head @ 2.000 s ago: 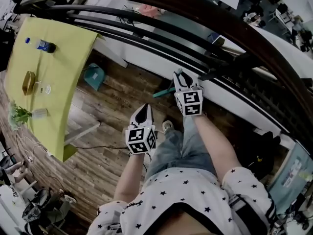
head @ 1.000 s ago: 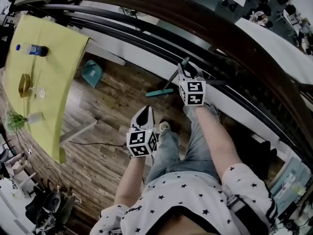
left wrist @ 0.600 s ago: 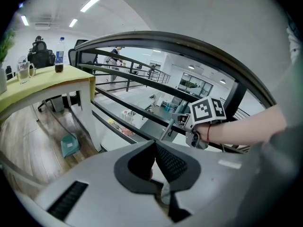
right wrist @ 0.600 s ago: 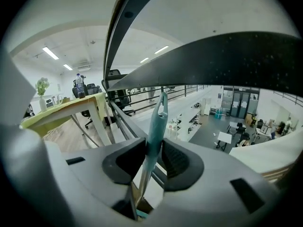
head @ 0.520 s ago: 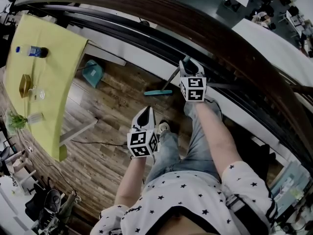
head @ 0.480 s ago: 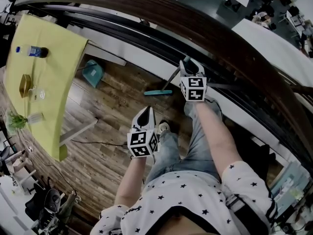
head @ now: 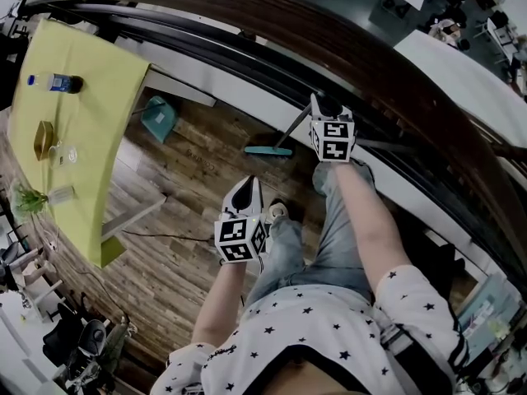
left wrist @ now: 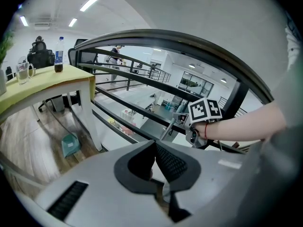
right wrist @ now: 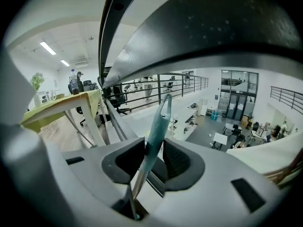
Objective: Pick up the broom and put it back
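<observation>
Two tongs work over a strip of wooden floor [head: 189,192] that runs between a table [head: 86,130] on the left and a railing on the far right.

The right tongs [head: 319,105] reach to the far side, close under the railing's dark handrail [head: 272,25]. The broom [head: 268,150] stands with its teal head on the floor, just beside the white ledge [head: 239,95] at the railing's foot. Its handle [right wrist: 157,119] slants up and to the right, into those tongs. Their jaws have just been opening and now stand apart with the handle between them. The handle leans against the left pad and a clear gap shows on the other side, so the grip is released.

The left tongs [head: 245,186] hang nearer, over the floor beside the person's jeans leg [head: 329,229]. They are well apart from the broom. Their jaws are clenched tip to tip with nothing between them.

The railing's bars [head: 247,62] and the ledge close off the far side behind the broom. To the left, the floor lies open as far as the table's cloth-covered edge. A teal dustpan [head: 156,118] sits by the table's far corner and a thin cable [head: 173,237] trails across the boards nearer in. A bottle [head: 59,81] lies near the table's far end, away from both tongs.
</observation>
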